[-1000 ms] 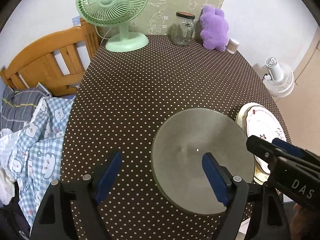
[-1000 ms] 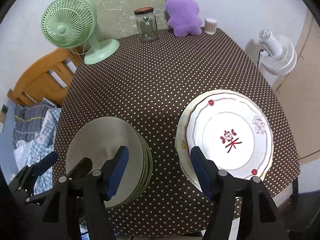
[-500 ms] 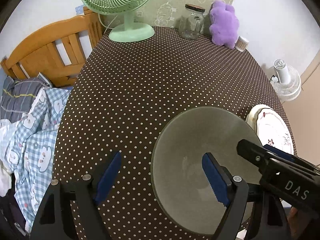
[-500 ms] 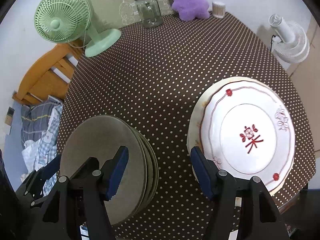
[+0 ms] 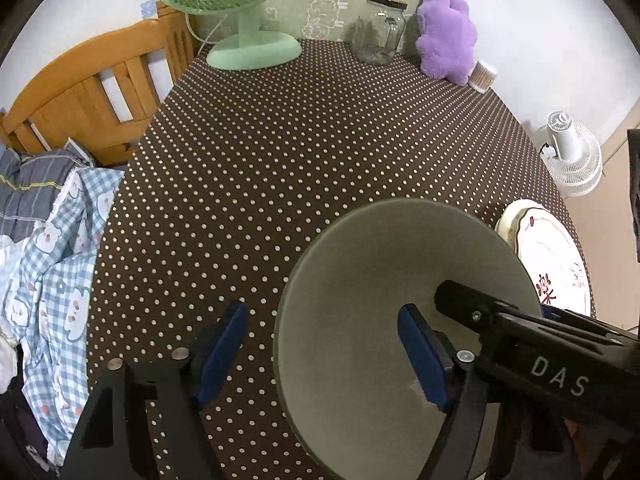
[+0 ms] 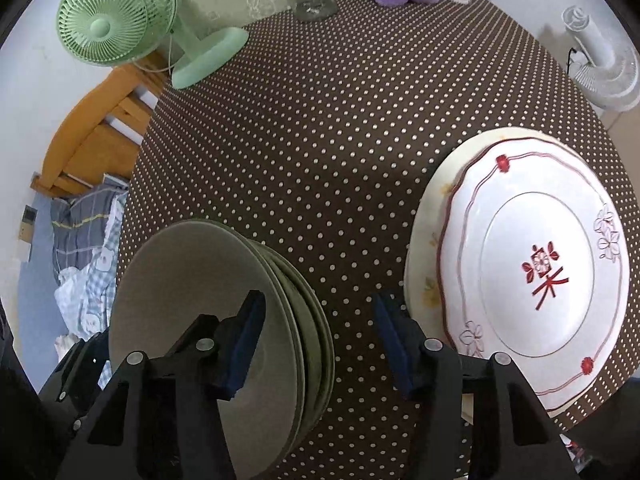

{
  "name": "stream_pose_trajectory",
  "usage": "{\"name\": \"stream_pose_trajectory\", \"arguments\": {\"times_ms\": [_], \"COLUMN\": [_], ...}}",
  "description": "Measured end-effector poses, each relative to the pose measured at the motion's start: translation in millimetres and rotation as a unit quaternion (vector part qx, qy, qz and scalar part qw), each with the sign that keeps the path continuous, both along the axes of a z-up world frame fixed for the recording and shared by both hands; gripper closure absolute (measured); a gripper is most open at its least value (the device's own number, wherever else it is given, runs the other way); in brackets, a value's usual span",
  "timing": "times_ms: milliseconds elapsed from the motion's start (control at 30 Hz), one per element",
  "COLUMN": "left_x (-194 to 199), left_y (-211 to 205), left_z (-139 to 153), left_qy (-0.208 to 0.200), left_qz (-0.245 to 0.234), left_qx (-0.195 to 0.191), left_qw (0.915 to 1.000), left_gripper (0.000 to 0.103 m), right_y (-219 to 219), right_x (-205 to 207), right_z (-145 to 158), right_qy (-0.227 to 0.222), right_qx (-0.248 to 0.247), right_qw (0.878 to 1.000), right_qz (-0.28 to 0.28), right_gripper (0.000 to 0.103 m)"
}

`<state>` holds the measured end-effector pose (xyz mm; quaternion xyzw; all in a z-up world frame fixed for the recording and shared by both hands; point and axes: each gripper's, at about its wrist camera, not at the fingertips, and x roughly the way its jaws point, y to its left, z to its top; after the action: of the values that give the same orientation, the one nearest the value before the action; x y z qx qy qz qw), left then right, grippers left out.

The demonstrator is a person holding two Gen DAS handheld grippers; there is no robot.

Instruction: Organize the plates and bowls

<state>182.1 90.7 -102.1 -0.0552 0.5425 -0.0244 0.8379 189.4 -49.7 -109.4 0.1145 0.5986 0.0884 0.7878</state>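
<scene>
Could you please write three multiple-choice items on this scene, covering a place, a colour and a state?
1. Where does the white plate with red markings lie?
A. On a larger cream plate
B. Inside the glass jar
C. On the stack of grey-green plates

2. What colour is the desk fan at the far end of the table?
A. Purple
B. Light green
C. Orange

3. What is the state of the right tool?
A. Shut on a plate
B. Open, holding nothing
C. Shut on the jar

Answers:
1. A, a cream rim shows beneath the white plate.
2. B, its cage and base are light green.
3. B, its blue pads stand apart with bare tablecloth between them.
</scene>
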Motion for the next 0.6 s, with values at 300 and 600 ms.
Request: {"name": "stream_pose_trajectory", "arguments": {"times_ms": [300,600], "left_x": [2.5,2.7], "left_y": [1.4,-0.1], "left_z": [-7.9,-8.0], "left_qy": [0.010,0.006], "left_qz": [0.001,-0.003], "left_qx": [-0.020,-0.039], "left_qw": [0.9998,0.9992], "left_gripper": [0.034,0.047], "right_y": [6.3,3.8], "right_x": [5.2,6.4], "right_z": [-9.7,-11.0], "right_qy": [0.013,0.018], "right_qx": [0.010,0.021], "right_qw": [1.000,1.000], "right_qz": [0.005,0.002], "right_gripper": [0.048,0.049]}}
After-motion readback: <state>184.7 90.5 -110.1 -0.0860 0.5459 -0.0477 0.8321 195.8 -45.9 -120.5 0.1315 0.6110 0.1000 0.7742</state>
